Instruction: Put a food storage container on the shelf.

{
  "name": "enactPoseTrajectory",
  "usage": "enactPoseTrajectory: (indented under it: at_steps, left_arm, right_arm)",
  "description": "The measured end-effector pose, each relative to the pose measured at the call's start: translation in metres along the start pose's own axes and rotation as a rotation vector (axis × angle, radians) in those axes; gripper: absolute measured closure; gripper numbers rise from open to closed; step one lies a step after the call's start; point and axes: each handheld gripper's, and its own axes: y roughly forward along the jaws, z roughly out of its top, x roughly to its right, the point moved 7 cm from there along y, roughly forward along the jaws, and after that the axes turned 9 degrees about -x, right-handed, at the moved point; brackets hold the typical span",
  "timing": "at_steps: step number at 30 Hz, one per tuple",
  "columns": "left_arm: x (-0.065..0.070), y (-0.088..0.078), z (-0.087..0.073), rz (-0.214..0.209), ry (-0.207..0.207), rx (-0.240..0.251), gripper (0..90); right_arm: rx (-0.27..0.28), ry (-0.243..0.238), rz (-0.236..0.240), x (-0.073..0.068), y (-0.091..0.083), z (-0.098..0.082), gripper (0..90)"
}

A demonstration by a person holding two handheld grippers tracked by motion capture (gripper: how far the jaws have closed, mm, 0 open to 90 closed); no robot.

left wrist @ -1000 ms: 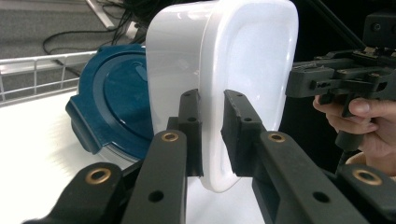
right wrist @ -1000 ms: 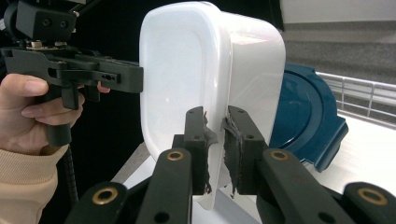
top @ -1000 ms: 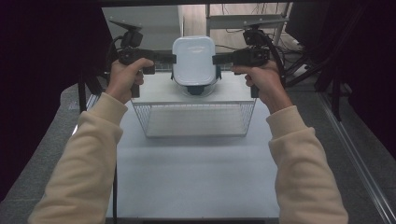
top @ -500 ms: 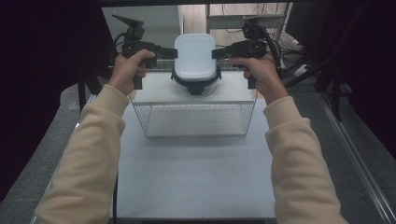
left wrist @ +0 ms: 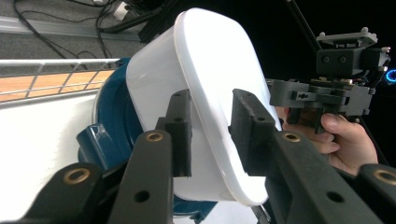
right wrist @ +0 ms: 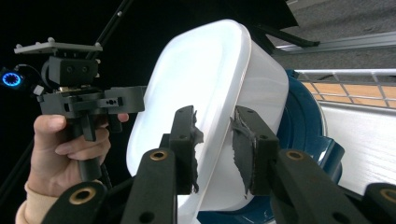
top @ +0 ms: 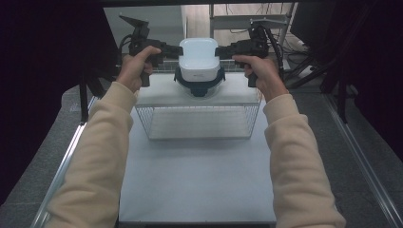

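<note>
White rounded plastic tub (top: 199, 58) sits on a dark blue bowl-shaped base (top: 199, 88) atop the wire mesh basket (top: 197, 121), btwn left gripper (top: 172, 50) & right gripper (top: 223, 51). Gripper views show the tub's rim inside each pair of jaws (just been opening), gaps visible; high view can't. Table (top: 197, 190) is free in front.

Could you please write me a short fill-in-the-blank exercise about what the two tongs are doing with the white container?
1. The white container sits on a dark ____ base.
2. That base rests on top of a wire ____.
3. The left tongs and the right tongs flank the container from ____ sides.
4. In each tongs' own view, the container's ____ lies between the jaws, which have just been opening.

Missing words: blue; basket; opposite; rim
</note>
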Motion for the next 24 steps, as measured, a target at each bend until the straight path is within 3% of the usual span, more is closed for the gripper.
enactPoseTrajectory:
  at_steps: [10, 13, 17, 20, 24]
  left_arm:
    - [-0.008, 0.004, -0.001, -0.015, -0.012, 0.018, 63.6]
    - [-0.009, 0.005, -0.001, 0.010, 0.008, 0.020, 57.5]
    - [-0.005, -0.001, -0.003, 0.056, 0.052, 0.048, 39.1]
    - [0.002, -0.013, -0.006, 0.081, 0.103, 0.084, 31.9]
    - [0.013, -0.027, -0.018, 0.096, 0.177, 0.119, 28.0]
  right_arm:
    - [0.013, 0.009, 0.016, 0.005, 0.006, 0.000, 64.8]
    - [0.013, 0.001, 0.015, 0.005, 0.007, -0.001, 61.9]
    - [0.037, -0.051, -0.016, -0.002, 0.004, -0.003, 46.3]
    - [0.053, -0.103, -0.038, -0.010, -0.003, -0.005, 41.9]
    - [0.092, -0.204, -0.102, -0.020, -0.015, -0.010, 34.0]
